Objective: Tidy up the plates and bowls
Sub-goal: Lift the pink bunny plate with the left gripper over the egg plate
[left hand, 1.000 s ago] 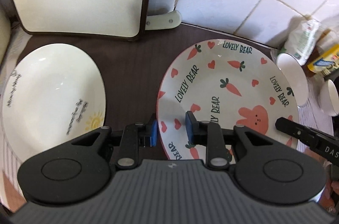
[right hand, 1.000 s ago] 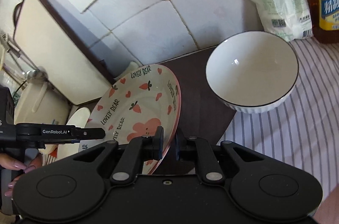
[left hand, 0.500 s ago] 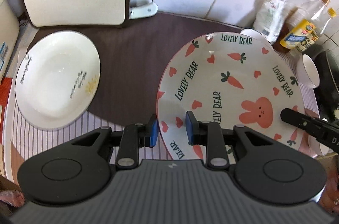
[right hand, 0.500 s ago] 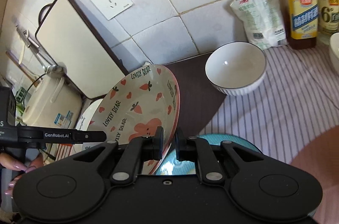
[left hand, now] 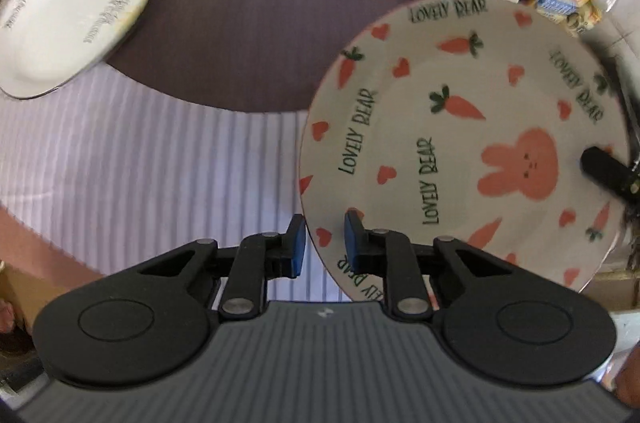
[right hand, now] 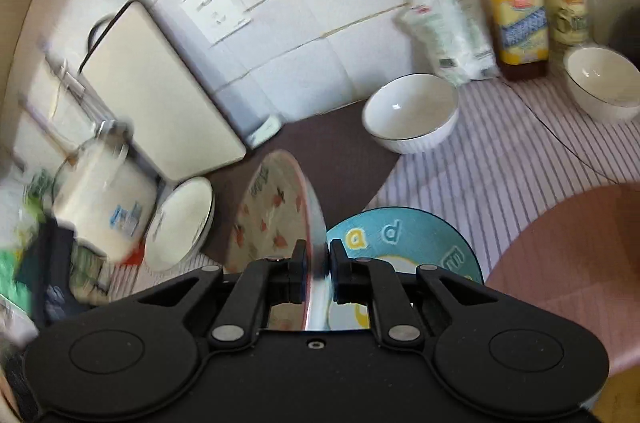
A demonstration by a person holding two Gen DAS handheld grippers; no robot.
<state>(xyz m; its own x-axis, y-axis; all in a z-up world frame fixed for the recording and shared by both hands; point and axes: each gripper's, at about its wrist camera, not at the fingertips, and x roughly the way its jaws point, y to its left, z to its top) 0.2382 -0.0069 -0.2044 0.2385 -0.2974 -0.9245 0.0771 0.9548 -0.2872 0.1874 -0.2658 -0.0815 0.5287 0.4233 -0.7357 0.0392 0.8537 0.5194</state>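
Note:
The Lovely Bear plate (left hand: 460, 143), white with carrots, hearts and a pink rabbit, is held in the air by both grippers. My left gripper (left hand: 325, 243) is shut on its near rim. My right gripper (right hand: 317, 269) is shut on the opposite rim, where the plate (right hand: 276, 215) shows edge-on and tilted. Its finger (left hand: 608, 171) shows at the plate's right edge. A white plate (left hand: 72, 11) with small writing lies far left on the dark mat. A teal plate (right hand: 404, 243) with letters lies under the held plate. Two white bowls (right hand: 412, 121) (right hand: 604, 83) stand at the back.
A cream cutting board (right hand: 160, 91) leans on the tiled wall. A white pot (right hand: 100, 191) stands at the left. A white bag (right hand: 448, 35) and two bottles (right hand: 516, 3) stand at the back right. The striped cloth (left hand: 160, 163) and a pink mat (right hand: 568, 263) cover the counter.
Both grippers have lifted the Lovely Bear plate and pulled it back toward the near edge. The white plate and cutting board now look farther away. The teal plate shows more below.

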